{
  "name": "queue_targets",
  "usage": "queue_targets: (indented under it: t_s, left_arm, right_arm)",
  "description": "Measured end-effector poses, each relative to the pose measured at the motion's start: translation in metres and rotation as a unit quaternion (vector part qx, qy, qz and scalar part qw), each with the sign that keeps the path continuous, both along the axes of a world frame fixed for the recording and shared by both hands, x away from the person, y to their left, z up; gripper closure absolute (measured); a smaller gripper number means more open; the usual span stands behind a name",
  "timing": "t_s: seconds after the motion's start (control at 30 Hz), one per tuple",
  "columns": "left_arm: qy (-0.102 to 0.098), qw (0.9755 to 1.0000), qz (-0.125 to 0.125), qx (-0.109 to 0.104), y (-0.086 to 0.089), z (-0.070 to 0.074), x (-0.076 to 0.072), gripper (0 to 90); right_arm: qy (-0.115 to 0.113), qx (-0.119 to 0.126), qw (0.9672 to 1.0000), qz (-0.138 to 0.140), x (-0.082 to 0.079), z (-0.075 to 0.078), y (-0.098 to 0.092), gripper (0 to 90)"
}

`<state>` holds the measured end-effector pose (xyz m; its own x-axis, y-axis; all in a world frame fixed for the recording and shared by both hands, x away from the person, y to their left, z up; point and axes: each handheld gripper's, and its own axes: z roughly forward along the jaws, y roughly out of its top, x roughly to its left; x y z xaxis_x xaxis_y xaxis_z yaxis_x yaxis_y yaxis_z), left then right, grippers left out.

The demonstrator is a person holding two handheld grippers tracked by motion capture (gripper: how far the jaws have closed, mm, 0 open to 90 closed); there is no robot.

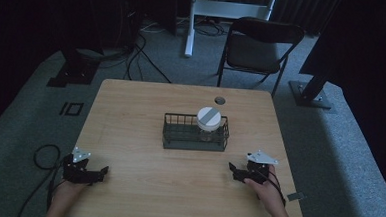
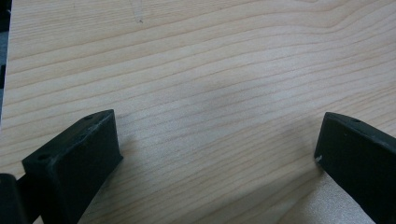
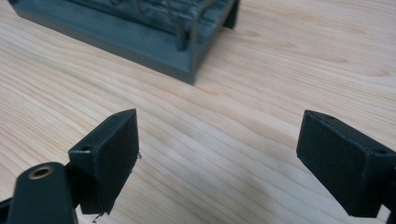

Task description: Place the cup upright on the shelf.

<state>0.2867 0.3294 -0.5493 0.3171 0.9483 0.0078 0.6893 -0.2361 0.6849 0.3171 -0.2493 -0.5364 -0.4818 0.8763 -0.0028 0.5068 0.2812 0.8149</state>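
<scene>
A dark wire rack [image 1: 179,136] stands at the middle of the wooden table [image 1: 130,115]. In its right half sits a clear jar with a white and grey lid [image 1: 210,118]. My left gripper [image 1: 101,172] rests near the table's front left corner, open, with bare wood between its jaws. My right gripper [image 1: 232,169] lies at the front right, open and empty, pointing left. In the right gripper view a corner of the rack [image 3: 154,44] lies ahead of the wide-apart fingers [image 3: 112,154]. The left gripper view has its own spread fingers [image 2: 79,158] over plain tabletop.
A round cable hole [image 1: 219,100] sits near the table's far edge. A black folding chair [image 1: 256,49] stands behind the table. Cables lie on the grey carpet at left [image 1: 46,156], and stand bases [image 1: 312,94] flank the table.
</scene>
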Motion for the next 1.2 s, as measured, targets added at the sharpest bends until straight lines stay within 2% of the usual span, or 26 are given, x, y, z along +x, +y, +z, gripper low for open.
queue_targets:
  t_s: [0.07, 0.27, 0.43, 0.5, 0.57, 0.9, 1.03, 1.2]
  left_arm:
    - [0.0, 1.0, 0.0, 0.0, 0.0, 0.0, 0.0, 0.2]
    - [0.0, 1.0, 0.0, 0.0, 0.0, 0.0, 0.0, 0.2]
    - [0.0, 1.0, 0.0, 0.0, 0.0, 0.0, 0.0, 0.2]
    - [0.0, 1.0, 0.0, 0.0, 0.0, 0.0, 0.0, 0.2]
    - [0.0, 1.0, 0.0, 0.0, 0.0, 0.0, 0.0, 0.2]
    - [0.0, 1.0, 0.0, 0.0, 0.0, 0.0, 0.0, 0.2]
    - [0.0, 1.0, 0.0, 0.0, 0.0, 0.0, 0.0, 0.2]
    - [0.0, 1.0, 0.0, 0.0, 0.0, 0.0, 0.0, 0.2]
  right_arm:
    - [0.002, 0.004, 0.9999, -0.009, 0.0, -0.001, -0.004, 12.9]
    - [0.013, -0.01, 0.9995, -0.028, 0.002, -0.005, -0.015, 12.9]
    - [0.021, -0.015, 0.9987, -0.044, 0.003, -0.006, -0.021, 12.9]
    - [0.028, -0.007, 0.9982, -0.052, 0.004, -0.007, -0.024, 12.9]
    - [0.03, -0.015, 0.9977, -0.058, 0.005, -0.009, -0.026, 12.9]
    - [0.058, -0.033, 0.9957, -0.064, 0.007, -0.015, -0.032, 12.8]
    - [0.067, -0.025, 0.9951, -0.068, 0.007, -0.015, -0.034, 12.3]
    - [0.067, -0.025, 0.995, -0.069, 0.007, -0.016, -0.034, 12.3]
